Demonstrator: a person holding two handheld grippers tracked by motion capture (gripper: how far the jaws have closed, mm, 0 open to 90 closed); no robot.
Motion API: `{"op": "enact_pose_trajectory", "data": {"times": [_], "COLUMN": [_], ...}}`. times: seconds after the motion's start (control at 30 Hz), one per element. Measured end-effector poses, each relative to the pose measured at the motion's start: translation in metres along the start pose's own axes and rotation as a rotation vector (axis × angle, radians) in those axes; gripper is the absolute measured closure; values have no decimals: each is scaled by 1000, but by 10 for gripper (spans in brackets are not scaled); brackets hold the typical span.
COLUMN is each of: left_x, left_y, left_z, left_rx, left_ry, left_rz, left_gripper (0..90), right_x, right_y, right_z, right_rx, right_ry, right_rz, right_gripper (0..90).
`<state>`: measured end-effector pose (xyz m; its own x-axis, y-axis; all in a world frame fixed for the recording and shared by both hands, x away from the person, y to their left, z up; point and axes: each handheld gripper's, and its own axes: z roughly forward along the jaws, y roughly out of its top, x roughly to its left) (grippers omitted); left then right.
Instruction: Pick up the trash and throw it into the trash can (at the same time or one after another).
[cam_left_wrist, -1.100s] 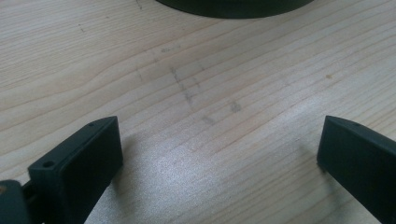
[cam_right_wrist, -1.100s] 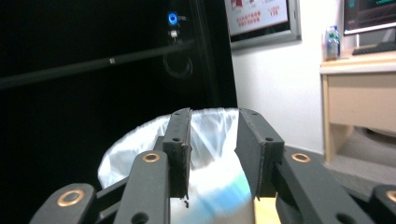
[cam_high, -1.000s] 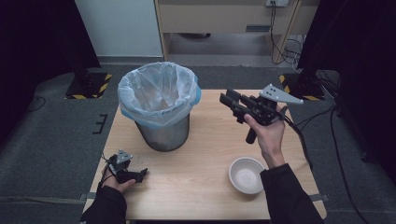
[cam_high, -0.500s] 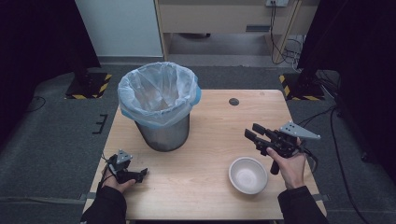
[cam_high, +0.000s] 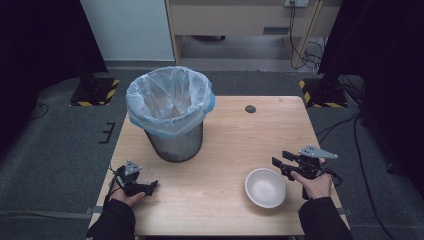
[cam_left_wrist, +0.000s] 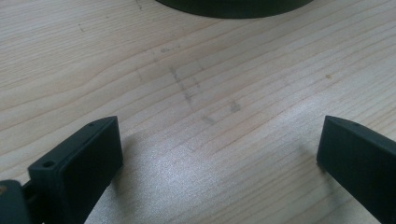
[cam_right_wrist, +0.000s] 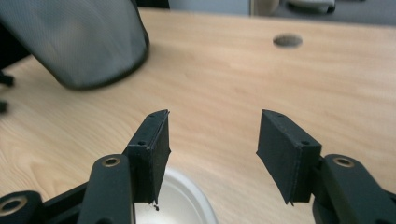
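**White bowl beside the right gripper, both grippers empty**

White and round, the small shallow bowl stands upright on the pale wooden table, near the front edge on the person's right side. It looks empty inside. In the right gripper view its rim appears at the bottom, just under the left one of the two black jaws.

The right gripper is just beside the bowl, on its right, a little above the table top, and it points to the left across the bowl's far rim. Its jaws have just been opening and now stand wide apart; between them I see only the bare wood, nothing is held. Whether a jaw touches the bowl I cannot tell. The person's right hand holds the gripper from behind, and the grey three-cornered plate sits on top of it.

Farther away, the left gripper rests low at the front left corner of the table, well apart from the bowl. Its jaws are wide too, with empty wood between them.

Behind the left gripper stands the grey metal trash bin with a pale blue plastic bag liner, upright. A small dark round hole lies in the table near the far edge.
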<state>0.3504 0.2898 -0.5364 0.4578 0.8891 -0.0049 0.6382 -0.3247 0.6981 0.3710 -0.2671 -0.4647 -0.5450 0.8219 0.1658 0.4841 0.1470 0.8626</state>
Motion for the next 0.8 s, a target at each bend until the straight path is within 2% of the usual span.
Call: {"op": "enact_pose_trajectory", "data": {"times": [0.13,0.37,0.73,0.8], "left_x": [0,0,0,0], "left_y": [0,0,0,0], "left_z": [0,0,0,0], "left_rx": [0,0,0,0], "left_ry": [0,0,0,0], "left_rz": [0,0,0,0], "left_gripper": [0,0,0,0], "right_x": [-8,-14,-11,-11], "right_y": [-10,-19,-26,-26], "right_z": [7,12,21,22], "right_rx": [60,122,245,253], "right_ry": [-10,-2,92,100], "right_rz": [-9,-6,-11,-16], "right_gripper": [424,441,522,527]}}
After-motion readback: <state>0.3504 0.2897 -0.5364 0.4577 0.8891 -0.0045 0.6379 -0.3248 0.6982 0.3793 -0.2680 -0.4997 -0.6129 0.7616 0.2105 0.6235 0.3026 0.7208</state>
